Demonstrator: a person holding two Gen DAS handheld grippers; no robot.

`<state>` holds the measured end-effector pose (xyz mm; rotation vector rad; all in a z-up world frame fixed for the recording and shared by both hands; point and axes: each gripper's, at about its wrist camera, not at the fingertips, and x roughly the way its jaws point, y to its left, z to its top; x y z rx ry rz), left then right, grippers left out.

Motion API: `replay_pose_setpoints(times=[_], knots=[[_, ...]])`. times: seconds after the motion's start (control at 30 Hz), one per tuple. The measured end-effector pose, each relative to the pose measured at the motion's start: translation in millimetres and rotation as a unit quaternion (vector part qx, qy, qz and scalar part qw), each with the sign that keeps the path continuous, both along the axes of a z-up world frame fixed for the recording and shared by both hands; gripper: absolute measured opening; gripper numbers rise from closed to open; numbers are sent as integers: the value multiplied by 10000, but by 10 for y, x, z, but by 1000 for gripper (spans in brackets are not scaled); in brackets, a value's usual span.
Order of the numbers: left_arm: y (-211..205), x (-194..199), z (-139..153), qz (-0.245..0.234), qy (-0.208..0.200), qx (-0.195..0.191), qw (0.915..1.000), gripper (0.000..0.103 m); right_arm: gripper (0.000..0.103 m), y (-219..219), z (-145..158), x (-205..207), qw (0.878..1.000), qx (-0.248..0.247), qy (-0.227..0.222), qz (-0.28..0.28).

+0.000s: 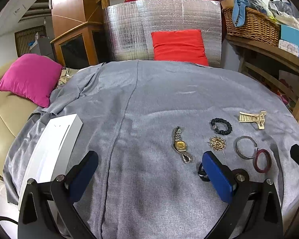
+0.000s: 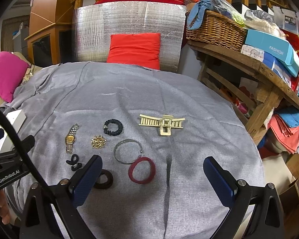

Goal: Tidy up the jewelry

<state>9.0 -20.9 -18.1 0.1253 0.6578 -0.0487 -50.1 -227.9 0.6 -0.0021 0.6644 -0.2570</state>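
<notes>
Jewelry lies on a grey cloth (image 1: 149, 99). A gold-faced watch (image 1: 180, 144) (image 2: 70, 138), a gold brooch (image 1: 217, 143) (image 2: 98, 141), a black scrunchie (image 1: 221, 125) (image 2: 113, 127), a cream hair claw (image 1: 253, 118) (image 2: 162, 123), a silver bangle (image 1: 245, 147) (image 2: 127, 152) and a maroon ring band (image 1: 262, 161) (image 2: 142, 170) lie spread out. A white box (image 1: 49, 155) sits at the left. My left gripper (image 1: 149, 169) is open over bare cloth left of the watch. My right gripper (image 2: 152, 173) is open, low over the maroon band. A dark brown hair tie (image 2: 104, 179) lies partly behind its left finger.
A small black hair tie (image 2: 74, 162) (image 1: 202, 173) lies near the watch. A pink cushion (image 1: 29, 77) rests at the left, a red cushion (image 1: 179, 46) at the back. A wooden shelf (image 2: 259, 73) with a wicker basket (image 2: 213, 29) stands right.
</notes>
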Motion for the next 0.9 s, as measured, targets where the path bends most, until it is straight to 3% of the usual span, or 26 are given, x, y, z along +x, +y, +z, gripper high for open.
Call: replay_pose_setpoints(times=[0.17, 0.37, 0.53, 0.67, 0.9], knots=[[23, 115, -109, -111, 420, -128, 9990, 103, 103, -234, 38, -20, 9997, 183, -40, -152], [60, 218, -230, -177, 761, -273, 9966, 103, 102, -752, 29, 4, 9951, 966, 15, -223], [149, 307, -278, -202, 1016, -580, 9929, 103, 84, -1081, -102, 182, 9787, 2040, 215, 70], [206, 361, -276, -158, 940, -582, 9937, 103, 71, -1182, -220, 381, 9670, 2510, 350, 244], [295, 612, -314, -180, 1089, -808, 9906, 94, 70, -1264, -351, 834, 9586, 2815, 370, 217]])
